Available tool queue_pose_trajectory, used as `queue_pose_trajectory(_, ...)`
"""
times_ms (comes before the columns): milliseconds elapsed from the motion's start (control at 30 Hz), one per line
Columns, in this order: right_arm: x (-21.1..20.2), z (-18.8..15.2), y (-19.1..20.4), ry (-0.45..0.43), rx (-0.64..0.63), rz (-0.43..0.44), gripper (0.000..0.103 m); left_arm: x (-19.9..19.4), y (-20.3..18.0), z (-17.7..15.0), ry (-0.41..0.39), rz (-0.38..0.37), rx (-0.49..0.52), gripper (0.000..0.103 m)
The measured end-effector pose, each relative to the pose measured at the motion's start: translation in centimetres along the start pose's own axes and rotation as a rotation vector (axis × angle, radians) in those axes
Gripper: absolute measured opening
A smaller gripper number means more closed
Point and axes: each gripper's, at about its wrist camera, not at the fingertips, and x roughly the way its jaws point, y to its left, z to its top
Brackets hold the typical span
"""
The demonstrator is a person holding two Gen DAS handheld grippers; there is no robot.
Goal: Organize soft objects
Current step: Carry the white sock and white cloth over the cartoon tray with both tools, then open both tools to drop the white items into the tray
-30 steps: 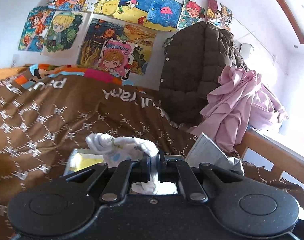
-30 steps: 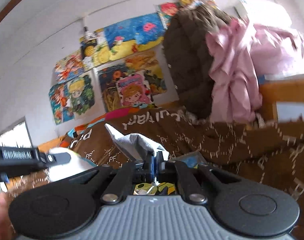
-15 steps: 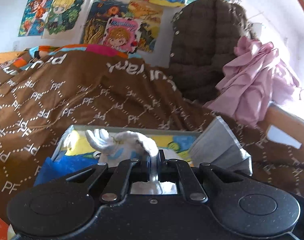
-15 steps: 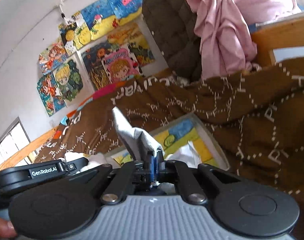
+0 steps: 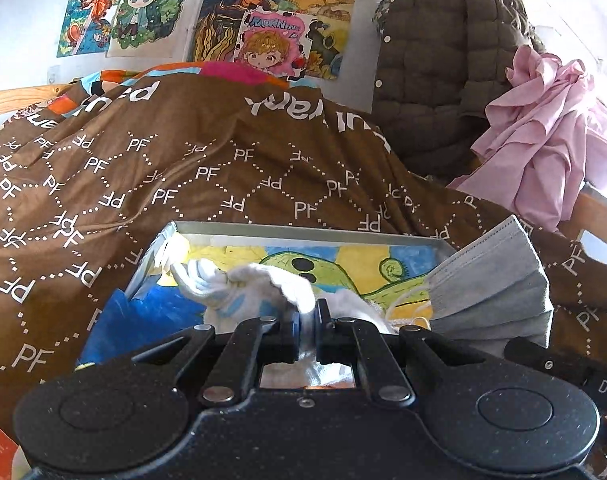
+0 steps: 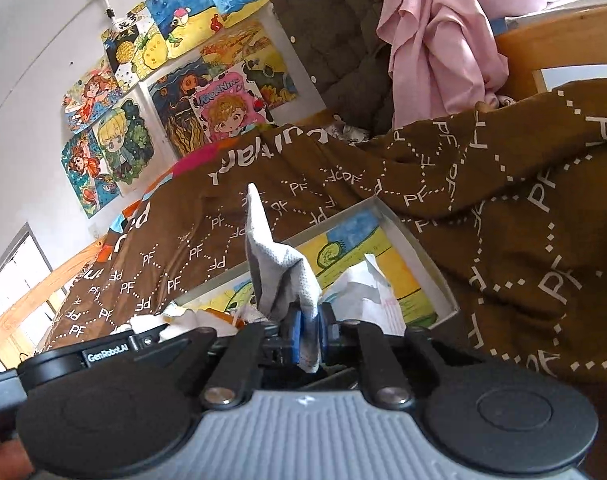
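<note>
White sock [image 5: 239, 284] pinched in left gripper [image 5: 306, 330] above box [image 5: 303, 234]; right view alone shows right gripper [image 6: 305, 334] clamping grey mask [image 6: 279, 276].

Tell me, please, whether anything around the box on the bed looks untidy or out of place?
Mildly. The box sits tilted on the rumpled brown blanket, and crumpled white pieces lie loose inside it. Behind, a pink garment is bunched over the bed rail. Nothing looks damaged or spilled.
</note>
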Motion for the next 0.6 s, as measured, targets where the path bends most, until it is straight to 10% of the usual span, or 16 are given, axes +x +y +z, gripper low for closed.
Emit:
queue_pose_trajectory(300,-1.1,0.9,0.5,-0.003,-0.052,-0.035,0.050,-1.3,-0.3,0.5,-0.002,0.048,0.025,0.019)
queue_pose_trajectory(600,-3.4,1.5,2.0,0.010,-0.118,-0.064,0.077,-3.8,0.5,0.9,0.008,0.074,-0.007,0.058)
